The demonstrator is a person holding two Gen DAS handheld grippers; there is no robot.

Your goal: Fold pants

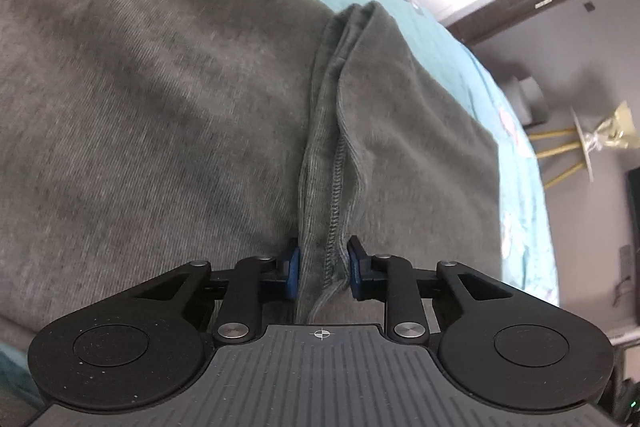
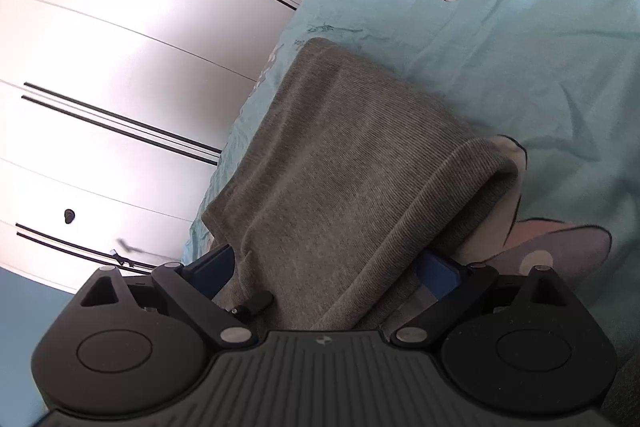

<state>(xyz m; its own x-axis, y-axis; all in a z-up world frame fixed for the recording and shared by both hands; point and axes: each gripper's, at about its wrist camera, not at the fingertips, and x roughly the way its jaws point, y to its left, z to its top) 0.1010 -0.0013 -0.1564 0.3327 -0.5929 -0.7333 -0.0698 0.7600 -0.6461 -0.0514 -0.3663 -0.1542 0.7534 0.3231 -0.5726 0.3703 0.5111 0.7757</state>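
Grey pants [image 1: 160, 107] lay spread over a turquoise bedsheet [image 1: 460, 67] printed with pink shapes. At the near edge, the left gripper [image 1: 324, 273] had its blue pads [image 1: 294, 267] pinching a bunched, stitched seam fold of the fabric. The right gripper [image 2: 324, 279] stood with its fingers [image 2: 438, 275] spread wide, a folded band of the pants draped between them; whether they pressed on it could not be told. White wardrobe doors [image 2: 120, 67] rose beyond the bed's left side
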